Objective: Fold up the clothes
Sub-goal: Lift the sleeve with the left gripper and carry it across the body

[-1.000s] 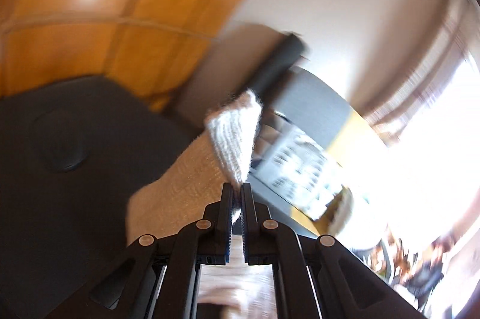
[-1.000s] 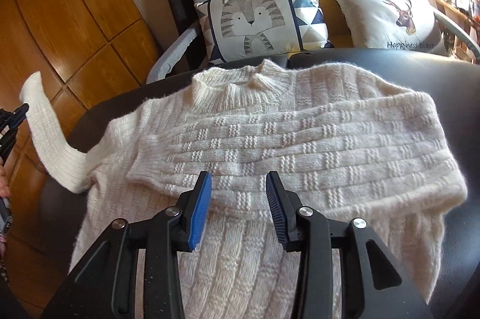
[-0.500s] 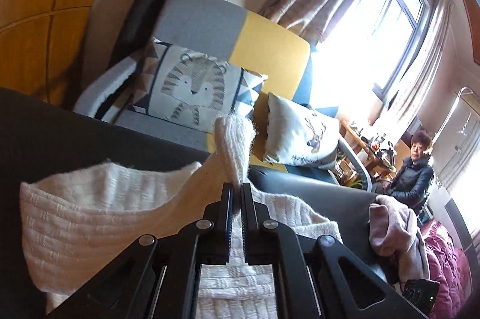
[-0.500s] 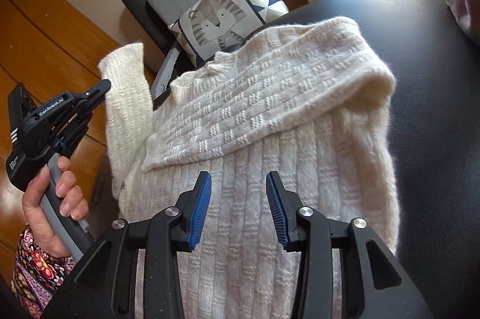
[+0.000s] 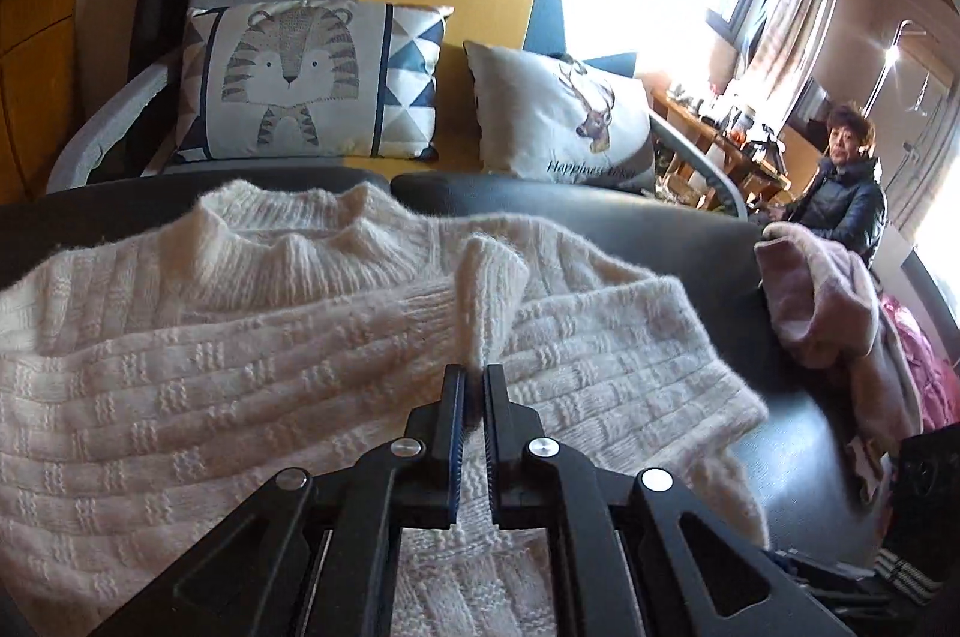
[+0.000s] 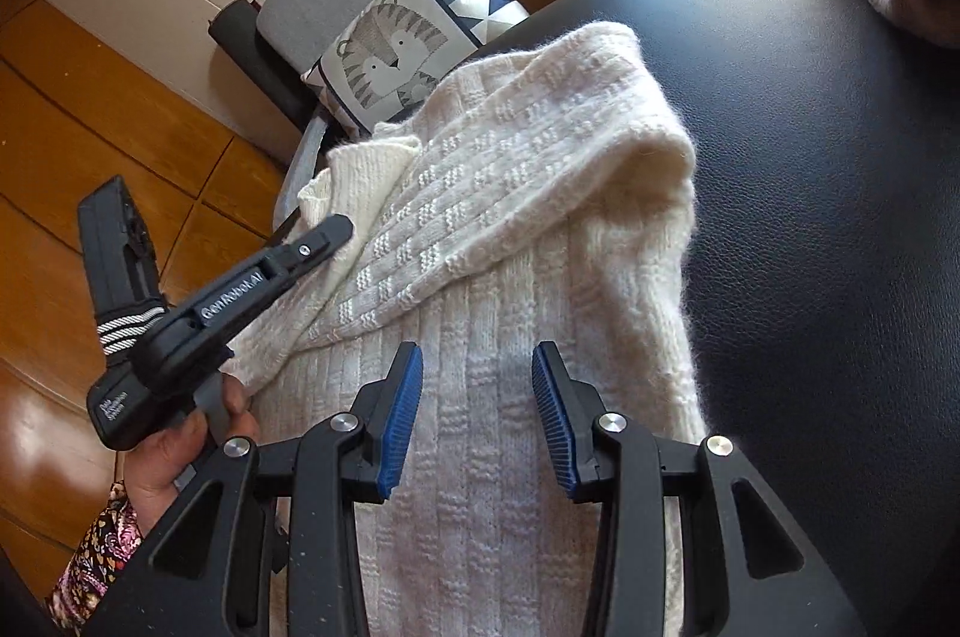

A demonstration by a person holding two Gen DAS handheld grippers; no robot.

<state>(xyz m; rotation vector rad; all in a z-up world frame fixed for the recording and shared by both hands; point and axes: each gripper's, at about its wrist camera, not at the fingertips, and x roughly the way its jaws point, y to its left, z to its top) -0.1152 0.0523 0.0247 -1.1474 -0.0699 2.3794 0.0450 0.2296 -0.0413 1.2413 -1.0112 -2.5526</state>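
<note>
We have the cream knit sweater [image 5: 252, 355] spread over the black padded table [image 6: 810, 169], filling the lower left of the left wrist view and the centre of the right wrist view. One sleeve already lies folded across the chest [image 6: 528, 157]. A second ago the other sleeve dangled off the table's edge at the left of the right wrist view; now we have carried it in over the body, and its cuff [image 5: 489, 289] stands up at the middle of the left wrist view. The left tongs [image 5: 474, 385] are clamped shut on that sleeve just below the cuff. The right tongs [image 6: 477, 391] hover parted over the lower body of the sweater, gripping nothing. We judge the sleeve fold nearly done: the cuff needs laying flat and releasing. A pink garment [image 5: 828, 301] waits at the right edge.
</note>
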